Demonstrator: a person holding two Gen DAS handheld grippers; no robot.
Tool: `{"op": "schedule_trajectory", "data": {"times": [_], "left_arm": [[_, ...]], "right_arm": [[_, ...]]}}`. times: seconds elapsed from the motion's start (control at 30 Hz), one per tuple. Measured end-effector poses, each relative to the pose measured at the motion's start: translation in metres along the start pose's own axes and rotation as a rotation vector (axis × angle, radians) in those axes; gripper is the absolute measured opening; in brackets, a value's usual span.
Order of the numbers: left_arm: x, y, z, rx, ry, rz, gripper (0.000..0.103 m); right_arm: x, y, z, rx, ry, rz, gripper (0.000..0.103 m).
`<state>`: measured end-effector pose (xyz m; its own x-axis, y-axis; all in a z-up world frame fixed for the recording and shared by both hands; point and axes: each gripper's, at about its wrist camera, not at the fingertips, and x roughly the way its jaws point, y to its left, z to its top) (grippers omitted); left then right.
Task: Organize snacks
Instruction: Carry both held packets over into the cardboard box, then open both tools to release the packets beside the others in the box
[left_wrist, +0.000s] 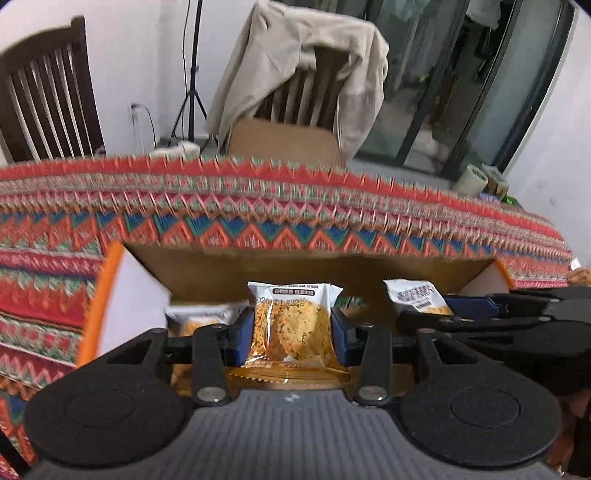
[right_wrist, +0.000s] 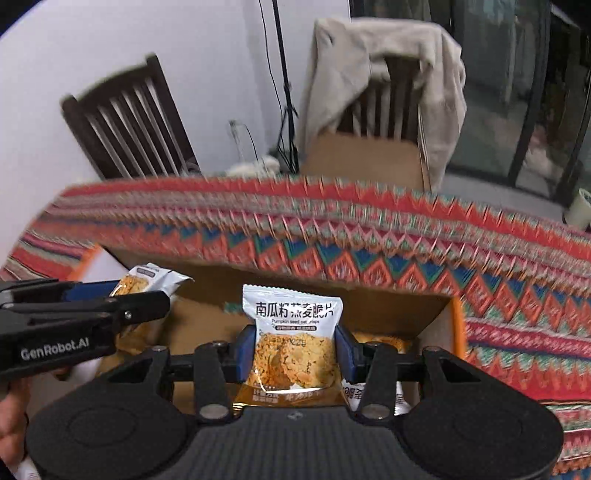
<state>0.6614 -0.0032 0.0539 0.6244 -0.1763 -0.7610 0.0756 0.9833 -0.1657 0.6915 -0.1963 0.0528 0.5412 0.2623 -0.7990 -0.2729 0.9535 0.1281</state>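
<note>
Nearest the left wrist camera, the left gripper was seen closed on a snack packet, the blue pads pressed against its two side edges with the crisp inside held upright between them. In the right wrist view the right gripper was likewise clamped on a second packet, gripped across its lower half with the printed top standing free above the fingers.

Both packets were held over an open cardboard box, whose orange-edged flap stood up at the left. Other packets were already lying inside, one by the box's left wall and one low at the right.

The risks were judged to lie in that crowding. The two grippers were carried very near each other, the right one's fingers appearing just beside the left's, so a knock between them could have been caused by any drift inward. Because each packet was pinched only by its thin, slippery film edges, it could have been squeezed out or twisted loose, and the brittle crisp could have been cracked by a tighter hold. A release made too high or off-centre could have sent a packet onto the flap or the patterned tablecloth beyond. Farther off, a chair draped with a pale garment stood well clear.
</note>
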Motion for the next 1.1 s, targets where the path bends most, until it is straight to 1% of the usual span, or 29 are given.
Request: {"op": "schedule_trajectory", "data": {"times": [0.1,0.13,0.2,0.27,0.3,0.33,0.43,0.53,0.67,0.8,0.87,0.9,0.93,0.97,1.07,1.1], "left_arm": [[0.011,0.001,-0.005,0.003,0.017,0.022,0.046],[0.014,-0.001,-0.005,0.003,0.026,0.019,0.048],[0.019,-0.001,-0.007,-0.001,0.042,0.017,0.049],[0.019,0.001,-0.008,-0.017,0.043,0.018,0.054],[0.018,0.003,-0.007,-0.027,0.036,0.020,0.060],[0.017,0.005,-0.006,-0.030,0.029,0.020,0.064],[0.005,0.006,-0.004,-0.030,0.014,0.005,0.069],[-0.013,0.006,-0.003,-0.020,-0.013,0.010,0.072],[-0.047,0.005,-0.001,-0.017,-0.056,0.005,0.073],[-0.088,0.000,-0.001,0.002,-0.102,0.006,0.074],[-0.112,-0.004,-0.003,0.018,-0.129,0.004,0.078],[-0.125,-0.005,-0.005,0.025,-0.143,0.000,0.081],[-0.139,-0.007,-0.006,0.025,-0.157,-0.003,0.085],[-0.151,-0.008,-0.008,0.020,-0.167,-0.006,0.085],[-0.195,-0.012,-0.018,0.018,-0.206,-0.018,0.091],[-0.207,-0.014,-0.022,0.025,-0.223,-0.014,0.095]], "right_arm": [[0.020,0.004,-0.005,-0.012,0.040,-0.005,0.044],[0.026,0.006,-0.007,-0.016,0.052,-0.006,0.045],[0.034,0.009,-0.009,-0.024,0.067,-0.008,0.047],[0.036,0.011,-0.008,-0.036,0.055,-0.028,0.047],[0.037,0.010,-0.006,-0.029,0.058,-0.030,0.048],[0.036,0.009,-0.005,-0.016,0.062,-0.029,0.050],[0.031,0.006,-0.003,0.010,0.058,-0.023,0.057],[0.019,0.007,-0.002,0.014,0.039,-0.026,0.064],[-0.009,0.012,-0.001,-0.009,0.006,-0.027,0.065],[-0.052,0.021,-0.001,-0.037,-0.049,-0.034,0.065],[-0.076,0.026,-0.001,-0.053,-0.081,-0.038,0.066],[-0.088,0.028,-0.003,-0.061,-0.098,-0.041,0.067],[-0.102,0.030,-0.005,-0.069,-0.118,-0.044,0.070],[-0.114,0.033,-0.007,-0.076,-0.137,-0.047,0.074],[-0.153,0.039,-0.016,-0.097,-0.191,-0.056,0.077],[-0.166,0.040,-0.020,-0.101,-0.206,-0.051,0.078]]}}
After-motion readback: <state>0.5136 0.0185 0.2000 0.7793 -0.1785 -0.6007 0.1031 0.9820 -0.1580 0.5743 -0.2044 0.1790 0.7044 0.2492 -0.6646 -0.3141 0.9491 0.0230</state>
